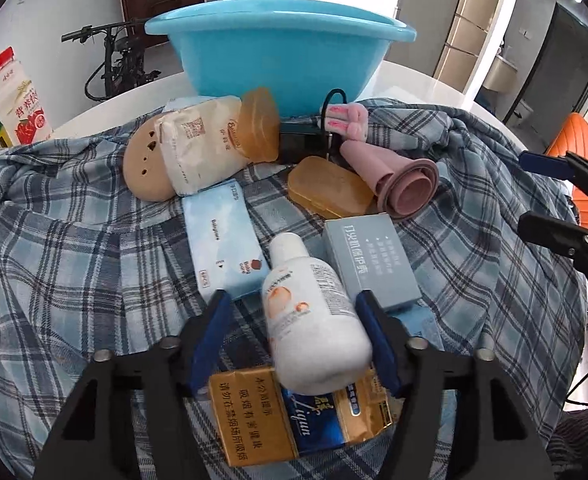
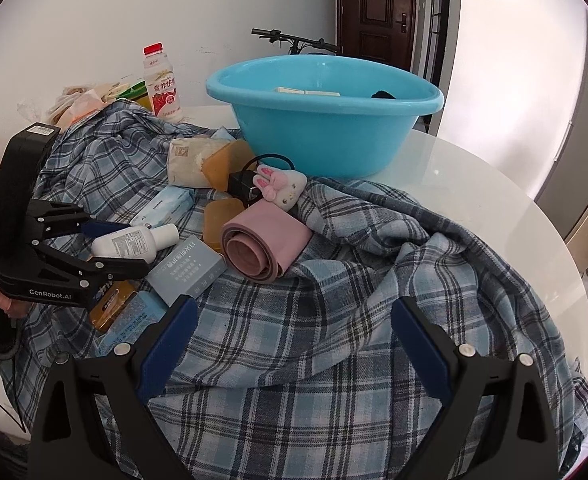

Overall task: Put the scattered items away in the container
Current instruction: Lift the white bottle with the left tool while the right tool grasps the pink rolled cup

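Fingers of the left gripper (image 1: 294, 336) stand apart on either side of a white lotion bottle (image 1: 314, 316); whether the pads touch it is hard to tell. Its base hides part of a gold cigarette pack (image 1: 253, 420) beneath. Right gripper (image 2: 294, 344) fingers are spread wide over bare plaid cloth (image 2: 334, 340). Ahead of both, the blue basin (image 2: 322, 128) sits on the white round counter (image 2: 494, 208); its contents are mostly hidden by the rim. Beyond are a bicycle (image 1: 113, 60) and a dark door (image 2: 378, 4).
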Tool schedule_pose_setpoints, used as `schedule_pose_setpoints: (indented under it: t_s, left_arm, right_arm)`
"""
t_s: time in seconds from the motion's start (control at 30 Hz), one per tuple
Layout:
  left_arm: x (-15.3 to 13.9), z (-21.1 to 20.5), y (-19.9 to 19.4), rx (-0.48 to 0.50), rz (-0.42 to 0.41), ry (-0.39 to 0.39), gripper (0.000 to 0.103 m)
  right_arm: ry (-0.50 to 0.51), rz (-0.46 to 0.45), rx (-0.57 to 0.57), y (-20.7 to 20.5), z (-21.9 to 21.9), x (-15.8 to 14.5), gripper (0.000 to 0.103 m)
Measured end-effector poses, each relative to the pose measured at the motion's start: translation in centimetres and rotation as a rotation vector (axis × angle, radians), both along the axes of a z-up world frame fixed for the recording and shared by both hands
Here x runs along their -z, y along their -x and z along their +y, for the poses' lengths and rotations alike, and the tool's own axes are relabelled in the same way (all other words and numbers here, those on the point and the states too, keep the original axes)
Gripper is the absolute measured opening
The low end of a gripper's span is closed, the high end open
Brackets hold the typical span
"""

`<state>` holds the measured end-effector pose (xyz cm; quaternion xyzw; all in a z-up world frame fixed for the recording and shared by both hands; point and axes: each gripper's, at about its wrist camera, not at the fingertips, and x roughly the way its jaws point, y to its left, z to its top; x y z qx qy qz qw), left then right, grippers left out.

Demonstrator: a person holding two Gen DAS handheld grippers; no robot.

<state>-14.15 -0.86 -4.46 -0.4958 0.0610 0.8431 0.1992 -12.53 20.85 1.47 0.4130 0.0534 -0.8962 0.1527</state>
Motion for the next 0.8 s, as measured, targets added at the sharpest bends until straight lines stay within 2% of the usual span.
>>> schedule_pose_setpoints:
  t_s: [0.13, 0.43, 0.57, 0.8]
  left_arm:
    - [-0.2, 0.2, -0.6, 0.023, 0.011, 0.021, 0.042]
    - [-2.9, -2.3, -2.1, -0.03, 0.062, -0.002, 0.042]
    - [-3.5, -3.2, -2.9, -0.04, 0.068, 0.003, 0.042]
    - [-3.2, -3.0, -4.1, -0.012, 0.064, -0.003, 0.042]
  right_arm:
    - [0.007, -0.011, -0.012, 0.2, -0.3, 0.2, 0.097]
    - [0.041, -0.038, -0.123, 0.5, -3.2, 0.1, 0.097]
    - [-0.012, -0.018, -0.159, 0.7, -4.8, 0.5, 0.097]
    - [-0.013, -0.03, -0.066, 4.0, -4.8, 1.5, 0.097]
